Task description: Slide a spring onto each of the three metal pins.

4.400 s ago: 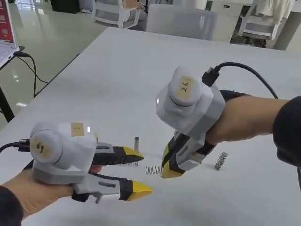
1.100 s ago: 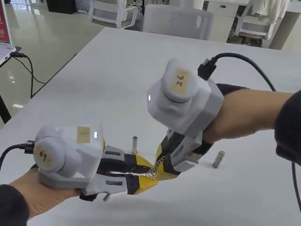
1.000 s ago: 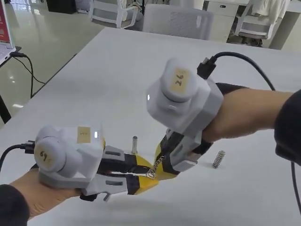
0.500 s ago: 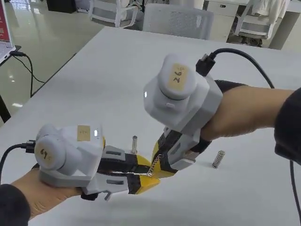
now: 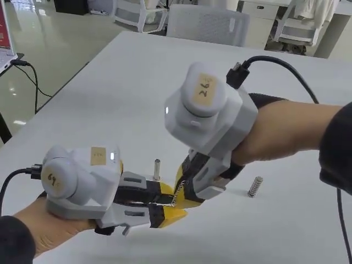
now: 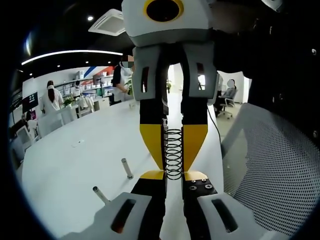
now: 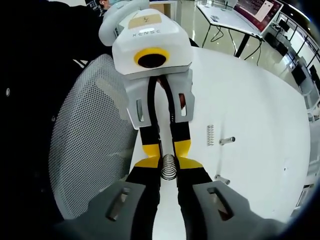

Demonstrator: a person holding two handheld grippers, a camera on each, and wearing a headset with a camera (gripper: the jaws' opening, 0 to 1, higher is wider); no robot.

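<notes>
1. The left gripper (image 5: 169, 204) sits nearest the person, over the near part of the white table (image 5: 126, 82). Its jaws are drawn close with a narrow gap. It cannot be told whether they pinch anything.
2. The right gripper (image 5: 182, 193) meets it tip to tip from the far right. Its yellow-tipped jaws are closed on the spring (image 6: 173, 152), one on each flank of the coil.
3. The spring is held above the table. In the left gripper view its long axis runs along the right gripper's jaws, and its near end points into the left gripper's tips. In the right gripper view it appears almost end-on between the four tips.
4. Just behind the meeting tips, one metal pin (image 5: 157, 168) stands upright on the table, apart from both grippers. The left gripper view shows a second pin (image 6: 100, 195) near it.
5. A spare spring (image 5: 253, 187) lies on the table to the right of the grippers, well apart from the pins.
6. The table surface is plain and matt, and its left edge runs diagonally away from the person.
7. Grey mesh chairs (image 5: 206, 25) stand at the far edge of the table.
8. A glossy floor (image 5: 49, 49) lies beyond the left edge, with a black cable (image 5: 34, 82) hanging there.
</notes>
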